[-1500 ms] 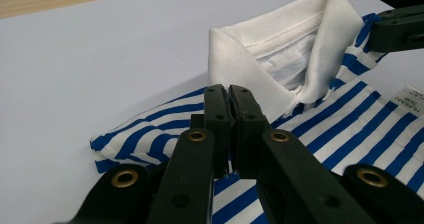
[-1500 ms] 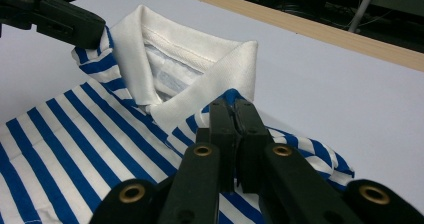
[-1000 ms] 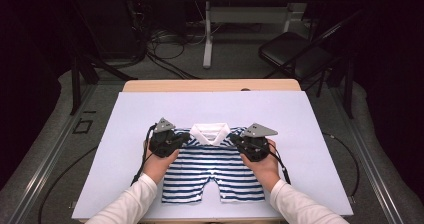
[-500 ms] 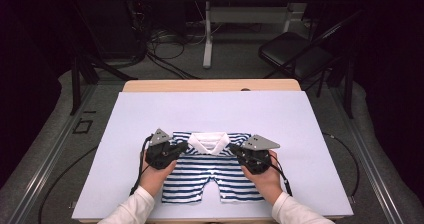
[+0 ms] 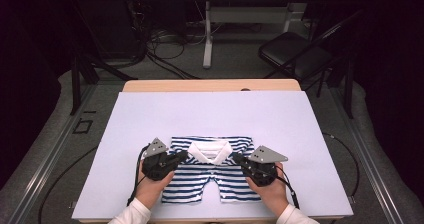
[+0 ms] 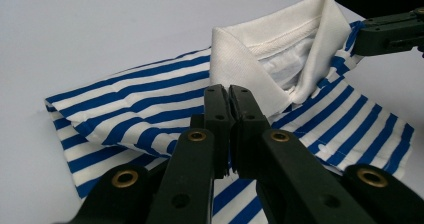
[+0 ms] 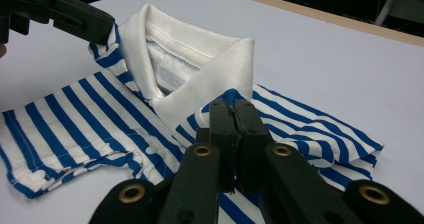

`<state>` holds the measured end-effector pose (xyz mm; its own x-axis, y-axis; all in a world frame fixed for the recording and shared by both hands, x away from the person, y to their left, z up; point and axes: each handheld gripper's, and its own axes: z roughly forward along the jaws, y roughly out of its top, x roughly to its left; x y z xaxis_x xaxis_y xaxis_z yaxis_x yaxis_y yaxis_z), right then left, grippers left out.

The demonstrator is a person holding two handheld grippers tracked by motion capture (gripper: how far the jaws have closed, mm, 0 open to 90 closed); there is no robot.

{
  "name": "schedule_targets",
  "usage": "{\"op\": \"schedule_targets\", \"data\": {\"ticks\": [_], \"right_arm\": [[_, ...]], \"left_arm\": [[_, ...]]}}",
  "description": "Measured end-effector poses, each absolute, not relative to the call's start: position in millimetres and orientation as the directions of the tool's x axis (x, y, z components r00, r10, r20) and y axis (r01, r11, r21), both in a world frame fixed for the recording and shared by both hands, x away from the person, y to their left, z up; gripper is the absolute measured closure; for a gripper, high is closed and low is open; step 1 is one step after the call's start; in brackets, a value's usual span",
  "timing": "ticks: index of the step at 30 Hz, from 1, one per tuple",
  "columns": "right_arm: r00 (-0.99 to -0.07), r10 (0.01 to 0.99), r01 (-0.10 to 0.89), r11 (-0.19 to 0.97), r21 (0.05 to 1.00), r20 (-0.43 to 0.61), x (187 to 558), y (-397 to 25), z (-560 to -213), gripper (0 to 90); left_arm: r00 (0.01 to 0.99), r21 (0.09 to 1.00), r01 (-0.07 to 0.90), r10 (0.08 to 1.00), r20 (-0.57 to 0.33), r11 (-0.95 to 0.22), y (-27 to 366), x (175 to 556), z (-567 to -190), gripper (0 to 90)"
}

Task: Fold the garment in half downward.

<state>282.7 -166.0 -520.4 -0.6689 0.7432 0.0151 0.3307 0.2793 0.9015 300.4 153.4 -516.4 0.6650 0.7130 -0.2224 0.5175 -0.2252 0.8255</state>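
Note:
A blue-and-white striped polo shirt (image 5: 210, 181) with a white collar (image 5: 209, 151) lies on the pale sheet (image 5: 210, 114) near the front edge, its upper part doubled over toward the person. My left gripper (image 5: 183, 157) is shut on the striped shoulder fabric just left of the collar (image 6: 280, 59); its jaws (image 6: 229, 91) meet tightly on the cloth. My right gripper (image 5: 235, 158) is shut on the shoulder at the collar's other side (image 7: 232, 104). In each gripper view the other gripper shows at the far side of the collar (image 6: 395, 31) (image 7: 60, 11).
The sheet covers a wooden table whose bare far edge (image 5: 210, 85) shows. Beyond it are a black chair (image 5: 295, 51), a white table leg (image 5: 206, 34) and cables on the floor (image 5: 165, 39). Open sheet lies behind and beside the shirt.
Both grippers have drawn back toward the person, carrying the collar and shoulders with them. The shirt's upper part now lies folded over its lower part.

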Motion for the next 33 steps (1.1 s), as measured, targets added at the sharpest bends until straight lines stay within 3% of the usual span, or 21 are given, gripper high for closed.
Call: {"op": "schedule_targets", "data": {"ticks": [33], "right_arm": [[-0.688, 0.725, 0.375, 0.316, 0.871, 0.034, 258, -170, -536, 88.4]], "left_arm": [[0.683, 0.788, 0.550, 0.692, -0.235, -0.276, 153, 279, -531, 87.5]]}}
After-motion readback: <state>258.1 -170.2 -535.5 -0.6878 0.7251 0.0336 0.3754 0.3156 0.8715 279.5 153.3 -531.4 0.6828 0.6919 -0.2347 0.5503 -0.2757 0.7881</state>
